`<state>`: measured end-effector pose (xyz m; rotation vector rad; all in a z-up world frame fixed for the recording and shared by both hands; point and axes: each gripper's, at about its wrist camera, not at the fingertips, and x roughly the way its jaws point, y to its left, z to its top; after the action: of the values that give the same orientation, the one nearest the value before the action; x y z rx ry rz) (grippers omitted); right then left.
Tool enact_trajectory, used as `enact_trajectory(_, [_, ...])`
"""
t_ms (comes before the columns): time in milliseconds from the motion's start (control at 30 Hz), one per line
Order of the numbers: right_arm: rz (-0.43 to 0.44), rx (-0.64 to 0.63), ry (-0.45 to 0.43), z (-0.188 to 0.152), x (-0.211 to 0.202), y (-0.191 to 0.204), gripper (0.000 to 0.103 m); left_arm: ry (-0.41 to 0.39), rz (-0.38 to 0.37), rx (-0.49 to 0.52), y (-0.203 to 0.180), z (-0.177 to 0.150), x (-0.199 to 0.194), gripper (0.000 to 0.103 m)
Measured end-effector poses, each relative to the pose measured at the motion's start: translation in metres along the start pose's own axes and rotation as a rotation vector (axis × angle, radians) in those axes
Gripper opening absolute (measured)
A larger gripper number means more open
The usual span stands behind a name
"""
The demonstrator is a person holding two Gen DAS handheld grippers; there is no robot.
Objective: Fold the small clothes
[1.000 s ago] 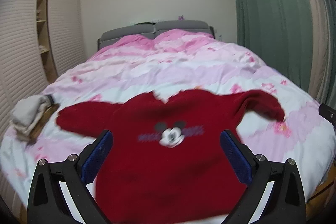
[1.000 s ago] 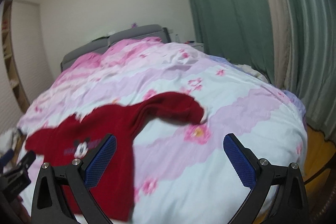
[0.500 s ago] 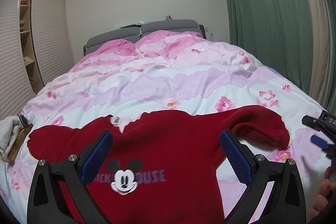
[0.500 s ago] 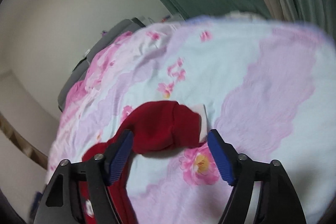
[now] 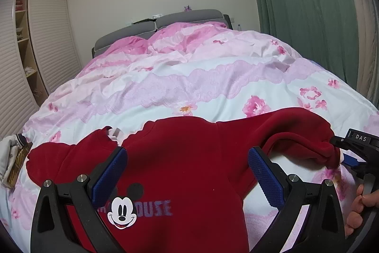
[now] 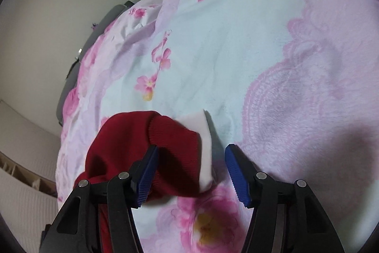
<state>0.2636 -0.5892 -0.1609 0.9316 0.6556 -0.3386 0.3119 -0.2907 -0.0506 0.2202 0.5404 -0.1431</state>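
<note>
A small red Mickey Mouse sweater (image 5: 184, 158) lies front up on the pink floral duvet (image 5: 213, 77). My left gripper (image 5: 187, 172) is open and hovers over its chest, touching nothing. The sweater's right sleeve bends back toward the body, and its red cuff with a white inner cuff (image 6: 175, 146) lies between the blue pads of my right gripper (image 6: 191, 172). The right jaws are part open around the cuff and do not pinch it. The right gripper also shows in the left wrist view (image 5: 355, 153) at the sleeve end.
A folded pale garment (image 5: 9, 155) lies on a board at the bed's left edge. A grey headboard (image 5: 161, 25) stands at the far end, a white louvred wardrobe (image 5: 35, 51) on the left, green curtains (image 5: 308, 16) on the right.
My right gripper has moved down onto the sleeve cuff and its jaws have narrowed around it. My left gripper has drifted closer over the sweater's chest and stays open.
</note>
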Motion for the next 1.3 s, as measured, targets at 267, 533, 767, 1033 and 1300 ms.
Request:
enact_trajectory(267, [0.122,0.019,0.024,0.005,-0.002,-0.004,0.012,0.007,0.016,0.003,0.007,-0.002,0.002,0.103])
enact_trajectory(533, [0.17,-0.126,-0.12,0.013,-0.072,0.057,0.01,-0.018,0.025,-0.033,0.037,0.003,-0.016,0.103])
enact_trajectory(767, [0.261,-0.333,-0.177,-0.009,-0.11,0.158,0.009,-0.039,0.074,-0.122,0.1,0.008,-0.034,0.103])
enact_trajectory(1033, [0.324,-0.544,-0.127,-0.07,-0.106,0.263,0.009,-0.053,0.18,-0.227,0.2,-0.003,-0.048,0.103])
enact_trajectory(1300, [0.322,-0.841,0.064,-0.181,-0.054,0.372,0.008,-0.022,0.281,-0.318,0.296,-0.037,-0.053,0.103])
